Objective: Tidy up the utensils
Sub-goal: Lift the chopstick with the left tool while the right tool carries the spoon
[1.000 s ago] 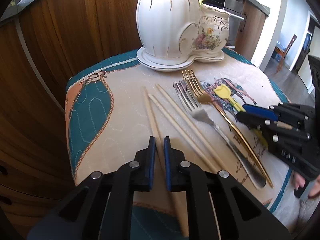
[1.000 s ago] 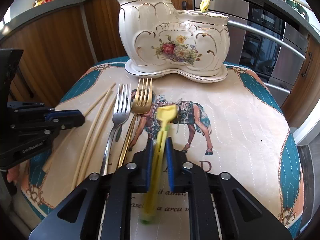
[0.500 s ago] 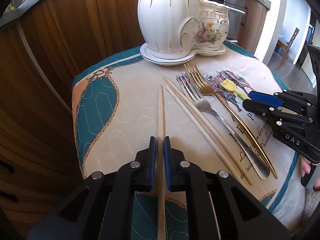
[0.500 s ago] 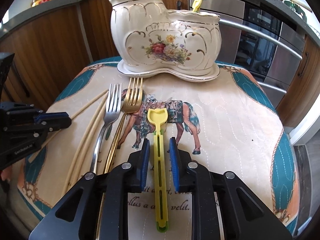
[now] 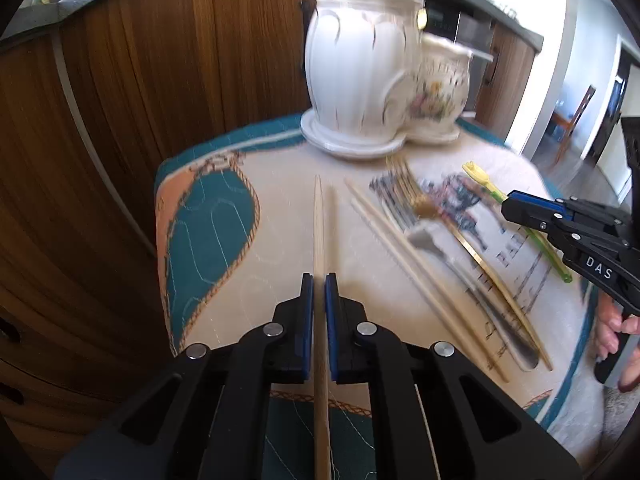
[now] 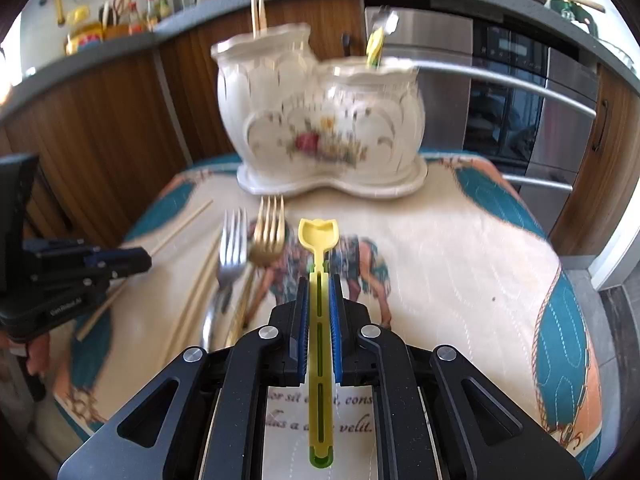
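Observation:
My left gripper [image 5: 319, 280] is shut on a pale wooden chopstick [image 5: 319, 220], which points forward over the mat. My right gripper [image 6: 319, 280] has its jaws closing on a yellow plastic scoop [image 6: 318, 236], and the pads press its slotted handle. On the mat lie two more chopsticks [image 5: 420, 280], a silver fork [image 6: 232, 248] and a gold fork [image 6: 270, 236]. Behind them stands the white flowered ceramic holder [image 6: 320, 120], blurred, with chopsticks and a yellow utensil in its pots. Each gripper shows in the other's view: the right gripper [image 5: 510, 202] and the left gripper [image 6: 144, 258].
A quilted mat [image 6: 460, 260] with a horse print and teal border covers the small table. Wooden cabinet fronts [image 5: 140, 80] rise behind and to the left, and an oven with steel bar handles [image 6: 520, 88] stands at the right. A hand [image 5: 616, 324] grips the right tool.
The left gripper has taken the chopstick and raised it off the mat. The right jaws widened around the yellow scoop, then pressed on it again, and the scoop now points straight ahead.

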`<state>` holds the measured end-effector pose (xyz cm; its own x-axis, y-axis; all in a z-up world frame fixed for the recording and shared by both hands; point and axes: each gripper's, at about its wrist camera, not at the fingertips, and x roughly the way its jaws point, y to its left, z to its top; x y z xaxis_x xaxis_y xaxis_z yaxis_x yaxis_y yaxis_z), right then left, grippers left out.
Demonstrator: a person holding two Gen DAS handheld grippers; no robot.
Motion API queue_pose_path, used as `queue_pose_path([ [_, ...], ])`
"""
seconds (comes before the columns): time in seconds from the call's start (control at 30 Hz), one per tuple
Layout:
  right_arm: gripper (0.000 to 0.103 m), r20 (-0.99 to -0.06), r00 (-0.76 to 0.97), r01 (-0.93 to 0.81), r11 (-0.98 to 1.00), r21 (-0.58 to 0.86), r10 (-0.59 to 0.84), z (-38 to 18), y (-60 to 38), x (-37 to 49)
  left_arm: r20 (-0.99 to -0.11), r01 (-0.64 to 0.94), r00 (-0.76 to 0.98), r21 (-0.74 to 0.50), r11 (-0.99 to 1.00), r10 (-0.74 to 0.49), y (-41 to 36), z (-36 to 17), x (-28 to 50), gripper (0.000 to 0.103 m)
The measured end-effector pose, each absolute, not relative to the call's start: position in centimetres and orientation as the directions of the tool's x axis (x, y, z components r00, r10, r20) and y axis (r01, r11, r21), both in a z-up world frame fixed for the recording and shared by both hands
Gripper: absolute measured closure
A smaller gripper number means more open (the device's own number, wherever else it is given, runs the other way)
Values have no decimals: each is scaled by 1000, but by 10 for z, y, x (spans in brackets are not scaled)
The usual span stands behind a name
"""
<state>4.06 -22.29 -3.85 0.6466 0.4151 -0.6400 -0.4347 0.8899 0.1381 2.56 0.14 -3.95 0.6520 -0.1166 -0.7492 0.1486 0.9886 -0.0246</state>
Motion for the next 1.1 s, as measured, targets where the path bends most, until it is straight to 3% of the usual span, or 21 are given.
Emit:
queue_pose_path([
  [0.33, 93, -466, 733, -418, 869, 265, 495, -9, -247, 36, -625, 197, 745, -128, 972, -233, 11, -4, 20, 97],
  [0.67, 92, -276, 826, -424, 865, 270, 491, 65, -251, 76, -368, 288, 870, -161, 944, -328, 3, 72, 33, 97],
  [1.1, 92, -163, 842, -409, 805, 430, 514, 75, -250, 172, -148, 303, 927, -246, 921, -345, -7, 116, 126, 97],
])
